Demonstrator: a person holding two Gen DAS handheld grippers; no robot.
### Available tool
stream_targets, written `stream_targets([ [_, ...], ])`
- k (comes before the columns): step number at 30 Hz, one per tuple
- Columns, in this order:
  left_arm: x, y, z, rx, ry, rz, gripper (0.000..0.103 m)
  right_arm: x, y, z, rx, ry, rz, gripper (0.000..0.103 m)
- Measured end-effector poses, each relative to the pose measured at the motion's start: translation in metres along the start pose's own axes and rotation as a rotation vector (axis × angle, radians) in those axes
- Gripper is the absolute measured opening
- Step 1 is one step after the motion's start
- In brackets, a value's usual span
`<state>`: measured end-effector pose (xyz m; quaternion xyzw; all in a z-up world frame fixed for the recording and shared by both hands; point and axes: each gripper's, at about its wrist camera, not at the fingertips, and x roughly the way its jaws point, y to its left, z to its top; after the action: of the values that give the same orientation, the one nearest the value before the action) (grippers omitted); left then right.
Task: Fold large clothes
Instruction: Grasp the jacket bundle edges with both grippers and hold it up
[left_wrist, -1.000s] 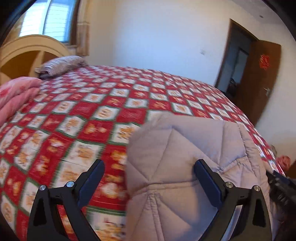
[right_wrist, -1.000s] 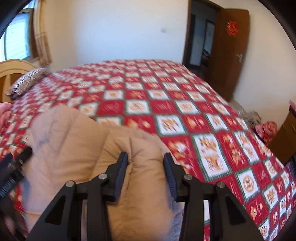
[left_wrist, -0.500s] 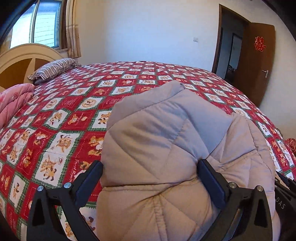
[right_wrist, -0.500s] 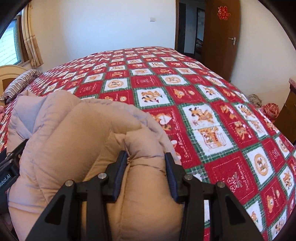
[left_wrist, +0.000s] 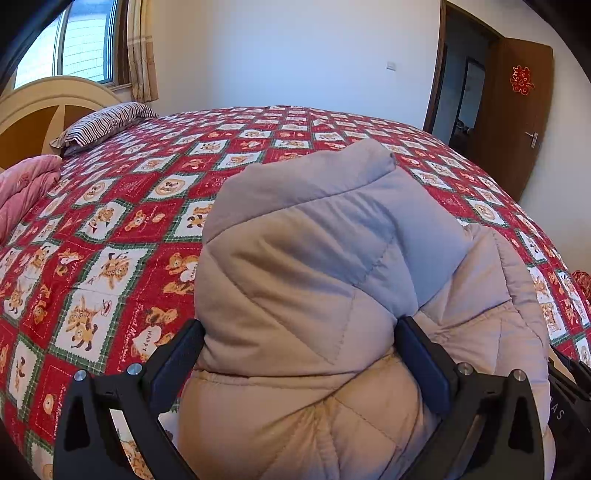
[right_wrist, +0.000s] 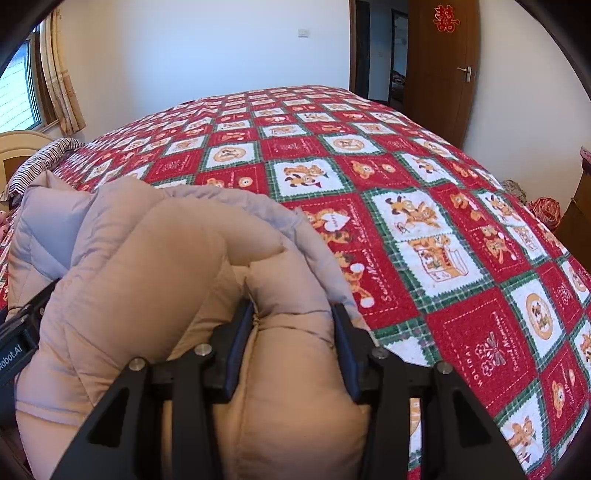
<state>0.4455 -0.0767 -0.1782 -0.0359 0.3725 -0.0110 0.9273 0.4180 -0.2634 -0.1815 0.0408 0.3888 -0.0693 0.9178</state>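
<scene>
A puffy beige quilted jacket (left_wrist: 314, 295) sits bunched at the near edge of a bed (left_wrist: 110, 229) covered in a red and green patchwork bedspread. The left gripper (left_wrist: 299, 354) has its jaws wide apart with a thick fold of the jacket between them, both pads touching the fabric. The right gripper (right_wrist: 293, 336) squeezes a narrower padded roll of the same jacket. The garment looks compact and layered, so the folding seems well along; setting it down flat and letting go appears to remain. A striped pillow (left_wrist: 107, 123) lies far off.
</scene>
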Motion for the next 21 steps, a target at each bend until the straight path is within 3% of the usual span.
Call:
stream_targets([
  [21, 0.009, -0.003, 0.000, 0.005, 0.026, 0.011, 0.103, 0.011, 0.000, -0.002, 0.016, 0.020, 0.014, 0.048],
])
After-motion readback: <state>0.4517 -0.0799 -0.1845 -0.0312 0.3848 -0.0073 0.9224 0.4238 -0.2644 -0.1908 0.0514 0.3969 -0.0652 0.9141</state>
